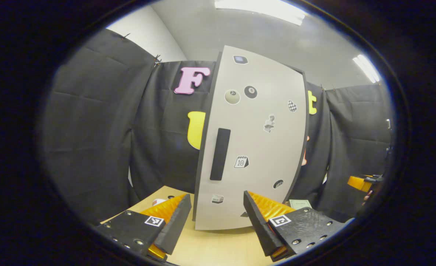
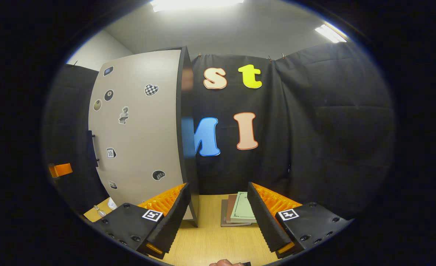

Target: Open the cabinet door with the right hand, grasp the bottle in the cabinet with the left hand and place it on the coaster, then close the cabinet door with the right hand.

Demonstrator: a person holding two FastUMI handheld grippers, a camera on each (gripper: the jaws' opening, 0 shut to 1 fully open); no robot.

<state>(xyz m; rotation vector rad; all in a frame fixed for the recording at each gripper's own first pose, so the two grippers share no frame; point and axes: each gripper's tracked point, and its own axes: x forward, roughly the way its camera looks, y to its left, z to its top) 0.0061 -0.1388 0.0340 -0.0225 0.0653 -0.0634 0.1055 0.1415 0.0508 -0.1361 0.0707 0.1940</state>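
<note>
A tall cabinet stands on the wooden table with its grey, sticker-covered door (image 1: 254,147) shut, so its inside is hidden. A black vertical handle (image 1: 219,154) sits near the door's left edge. My left gripper (image 1: 218,218) hovers open just in front of the door's lower part, holding nothing. In the right gripper view the same door (image 2: 140,125) stands to the left, with its handle (image 2: 91,147) at the far edge. My right gripper (image 2: 218,218) is open and empty, pointing past the cabinet's right side at the booth wall.
A stack of booklets (image 2: 240,212) lies on the table (image 2: 218,244) right of the cabinet. A small white and red object (image 1: 158,202) lies left of the cabinet. The other gripper (image 1: 361,183) shows at the far right edge.
</note>
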